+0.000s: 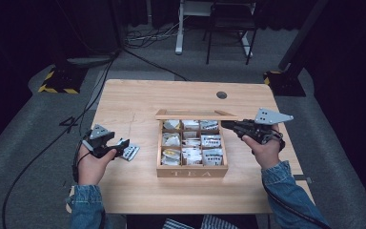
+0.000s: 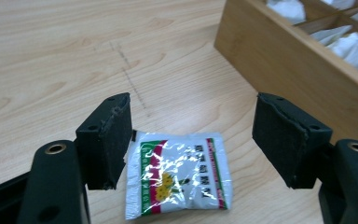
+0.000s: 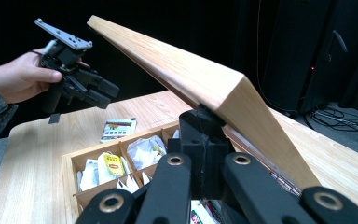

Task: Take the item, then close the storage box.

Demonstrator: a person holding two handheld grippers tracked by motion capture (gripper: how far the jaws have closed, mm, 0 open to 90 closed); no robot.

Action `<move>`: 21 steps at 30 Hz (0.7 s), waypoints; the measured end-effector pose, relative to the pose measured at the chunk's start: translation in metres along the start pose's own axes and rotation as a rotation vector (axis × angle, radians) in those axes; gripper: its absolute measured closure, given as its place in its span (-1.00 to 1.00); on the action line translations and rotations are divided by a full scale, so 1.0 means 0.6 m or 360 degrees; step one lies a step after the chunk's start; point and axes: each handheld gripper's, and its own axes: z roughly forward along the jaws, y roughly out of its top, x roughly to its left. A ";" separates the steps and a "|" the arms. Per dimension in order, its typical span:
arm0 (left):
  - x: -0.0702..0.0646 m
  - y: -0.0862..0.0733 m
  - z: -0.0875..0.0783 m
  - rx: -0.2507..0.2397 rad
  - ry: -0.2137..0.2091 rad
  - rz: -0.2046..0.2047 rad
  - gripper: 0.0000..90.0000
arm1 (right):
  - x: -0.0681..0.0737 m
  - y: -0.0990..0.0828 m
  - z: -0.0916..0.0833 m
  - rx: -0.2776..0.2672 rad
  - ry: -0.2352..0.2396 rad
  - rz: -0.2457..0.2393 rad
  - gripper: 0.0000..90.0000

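A wooden tea box (image 1: 192, 171) marked TEA stands mid-table, its compartments full of tea bags. Its lid (image 1: 195, 114) is raised; in the right gripper view the lid (image 3: 182, 70) slants up over the box, and my right gripper (image 3: 204, 140) is shut on its edge. My right gripper (image 1: 225, 124) reaches the box from the right. A green and red tea packet (image 2: 179, 179) lies flat on the table left of the box. My left gripper (image 2: 193, 126) hangs just above it, open, with the pads clear of the packet. The left gripper (image 1: 124, 149) sits left of the box.
The table (image 1: 138, 95) has a round cable hole (image 1: 221, 95) at the back right. The box's wooden side wall (image 2: 284, 60) stands close to the right of the packet. Cables, a stand base and chair legs are on the floor behind the table.
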 end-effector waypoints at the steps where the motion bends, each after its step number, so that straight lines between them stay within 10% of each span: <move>1: -0.004 0.003 -0.003 0.0000 -0.0011 0.0011 -0.34 | 0.000 0.000 0.000 0.0001 0.0001 0.0001 1.00; 21: -0.008 0.007 -0.040 -0.0035 0.0001 0.0014 -0.33 | 0.011 0.006 -0.005 0.0150 0.0009 0.0014 1.00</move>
